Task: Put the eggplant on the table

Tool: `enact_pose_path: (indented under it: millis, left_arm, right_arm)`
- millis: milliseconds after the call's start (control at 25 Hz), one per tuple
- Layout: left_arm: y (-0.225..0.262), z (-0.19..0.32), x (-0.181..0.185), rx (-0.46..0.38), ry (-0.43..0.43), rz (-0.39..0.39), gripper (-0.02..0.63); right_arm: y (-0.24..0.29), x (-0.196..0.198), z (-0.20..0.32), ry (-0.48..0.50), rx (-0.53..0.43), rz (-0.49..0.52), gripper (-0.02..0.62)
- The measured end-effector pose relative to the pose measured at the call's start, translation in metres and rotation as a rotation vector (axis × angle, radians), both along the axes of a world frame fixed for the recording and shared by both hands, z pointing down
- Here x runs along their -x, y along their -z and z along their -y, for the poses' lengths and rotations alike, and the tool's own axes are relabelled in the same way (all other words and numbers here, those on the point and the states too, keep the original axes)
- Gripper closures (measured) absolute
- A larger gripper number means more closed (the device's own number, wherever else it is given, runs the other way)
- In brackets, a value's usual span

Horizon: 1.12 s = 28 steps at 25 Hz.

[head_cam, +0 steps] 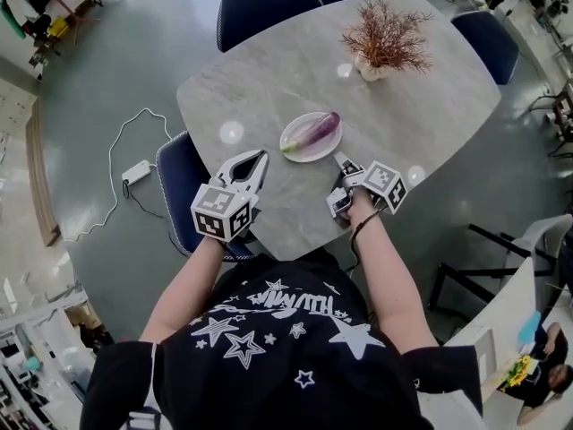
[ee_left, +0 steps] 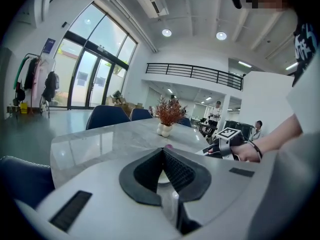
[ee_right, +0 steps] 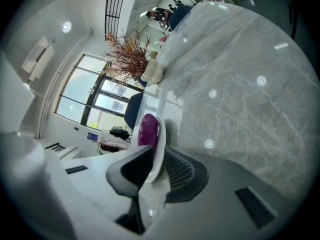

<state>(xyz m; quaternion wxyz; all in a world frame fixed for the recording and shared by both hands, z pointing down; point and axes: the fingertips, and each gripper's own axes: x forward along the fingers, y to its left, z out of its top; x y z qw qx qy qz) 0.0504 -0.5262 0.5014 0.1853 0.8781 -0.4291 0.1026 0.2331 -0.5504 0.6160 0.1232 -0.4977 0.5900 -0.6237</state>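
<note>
right hand-held gripper (ee_right: 155, 151) pinches plate (ee_right: 161, 126) rim | head view: eggplant (head_cam: 315, 131) on plate

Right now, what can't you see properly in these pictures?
Eggplant: in the left gripper view, the shut left tongs hide nearly all of it.
Plate: edge-on in the right gripper view, its top face unseen.
Tips of the right tongs: too small in the head view.

Grey floor (head_cam: 134, 61), blue chairs (head_cam: 264, 7), tall windows (ee_left: 87, 79)

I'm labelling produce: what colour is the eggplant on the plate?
The eggplant is purple, paling toward its greenish stem end; the head view shows it best.
</note>
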Motion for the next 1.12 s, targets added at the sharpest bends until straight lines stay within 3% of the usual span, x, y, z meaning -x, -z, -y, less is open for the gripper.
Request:
enact_pose_path:
  millis: [200, 440, 720, 1120]
  left_arm:
    - [0.009, -0.019, 0.012, -0.017, -0.045, -0.009, 0.598]
    - [0.016, -0.051, 0.036, -0.023, -0.079, -0.03, 0.598]
    - [0.03, -0.104, 0.059, -0.053, -0.153, -0.057, 0.598]
    - [0.046, -0.165, 0.082, -0.091, -0.273, -0.106, 0.598]
  right_arm:
    - [0.015, 0.008, -0.018, -0.02, -0.043, -0.04, 0.535]
    - [0.036, 0.043, -0.05, 0.021, -0.106, -0.083, 0.537]
    - [0.057, 0.07, -0.104, -0.041, -0.158, -0.08, 0.537]
    - [0.09, 0.091, -0.195, -0.12, -0.219, -0.201, 0.537]
